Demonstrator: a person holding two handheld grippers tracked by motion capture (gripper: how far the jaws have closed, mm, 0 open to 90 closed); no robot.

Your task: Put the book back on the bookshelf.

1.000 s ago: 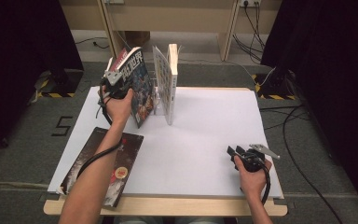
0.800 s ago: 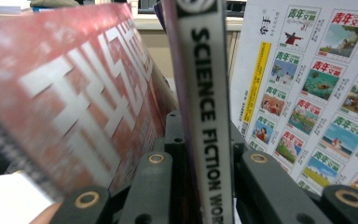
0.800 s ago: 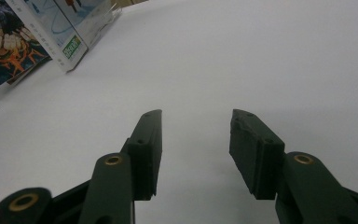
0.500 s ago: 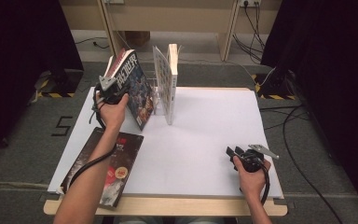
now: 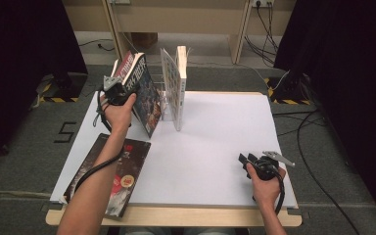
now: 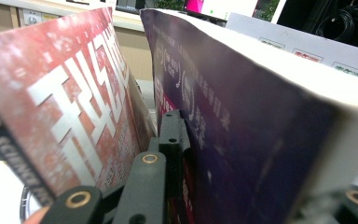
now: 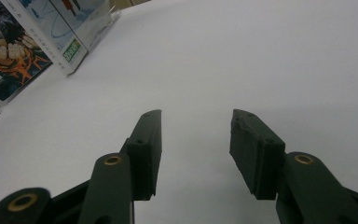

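My left gripper (image 5: 119, 88) has its jaws pinching a thick paperback (image 5: 144, 95) near its top edge, at the spine end. In the left gripper view one jaw runs up between the red cover on one side and the dark blue-purple book (image 6: 242, 121) on the other, pressed flat against that dark cover; the other jaw is hidden behind the book's far side. The paperback stands tilted on the worktop (image 5: 215, 142), its lower corner touching the white surface, leaning just beside a clear rack (image 5: 165, 103) where a white book (image 5: 180, 85) already stands upright.

I judge the paperback fairly heavy for a one-edge pinch and not very stiff: the block of pages will sag or fan open if I hold only the cover. Its glossy cover looks slippery (a firm squeeze across the whole thickness seems wiser than a light one). The best hold, I think, is where I am now, across covers and pages together, close to the spine, so the weight hangs straight below the jaws.

My right gripper (image 7: 193, 154) rests low over bare worktop, jaws spread with nothing between them. A second book (image 5: 120, 174) lies flat near the front edge, well apart from both sets of jaws; it would need an edge lifted first.
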